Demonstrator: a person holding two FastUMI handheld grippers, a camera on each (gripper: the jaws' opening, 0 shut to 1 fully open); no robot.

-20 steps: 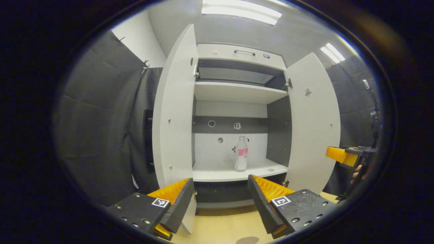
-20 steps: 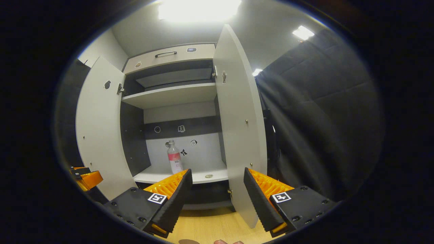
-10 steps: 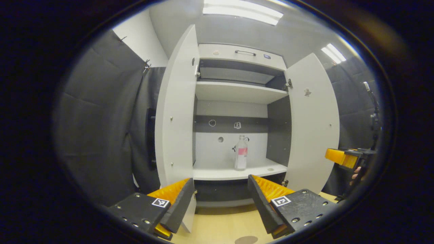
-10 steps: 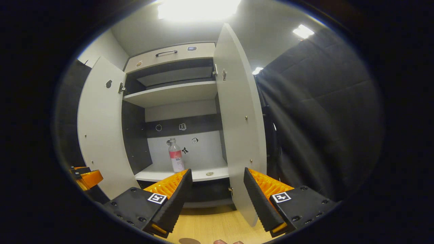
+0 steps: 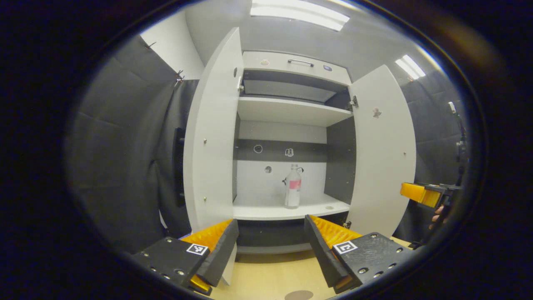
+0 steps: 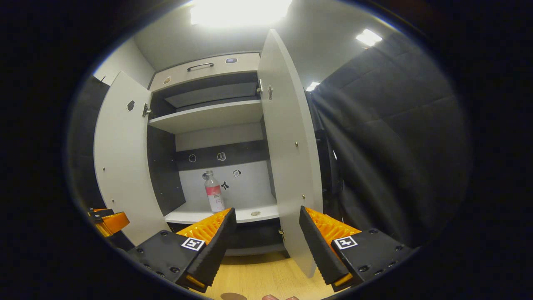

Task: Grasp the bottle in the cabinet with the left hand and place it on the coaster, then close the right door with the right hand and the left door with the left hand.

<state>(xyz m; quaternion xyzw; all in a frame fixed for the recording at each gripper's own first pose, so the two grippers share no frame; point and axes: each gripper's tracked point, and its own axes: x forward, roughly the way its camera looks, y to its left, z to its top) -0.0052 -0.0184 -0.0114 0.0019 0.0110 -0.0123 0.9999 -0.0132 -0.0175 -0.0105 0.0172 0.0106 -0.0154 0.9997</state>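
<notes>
A clear bottle (image 5: 293, 186) with a pink label stands upright on the lower shelf (image 5: 287, 211) of a white cabinet, both of whose doors are wide open. My left gripper (image 5: 270, 231) is open in front of the cabinet, short of the shelf, and aimed at the bottle. The round brown coaster (image 5: 299, 295) lies on the wooden tabletop just below it. In the right gripper view the bottle (image 6: 213, 191) stands behind my open right gripper (image 6: 266, 223), which hangs near the right door (image 6: 291, 146). The left door (image 5: 212, 137) stands at the left.
An upper shelf (image 5: 287, 112) is bare, and a drawer with a handle (image 5: 300, 62) tops the cabinet. A small round item (image 5: 330, 207) lies on the lower shelf right of the bottle. The other gripper (image 5: 424, 193), held by a hand, shows at the far right.
Both views have shifted a little: the cabinet and bottle now sit slightly higher and more to the left in each. Both grippers stay open; the bottle has not moved.
</notes>
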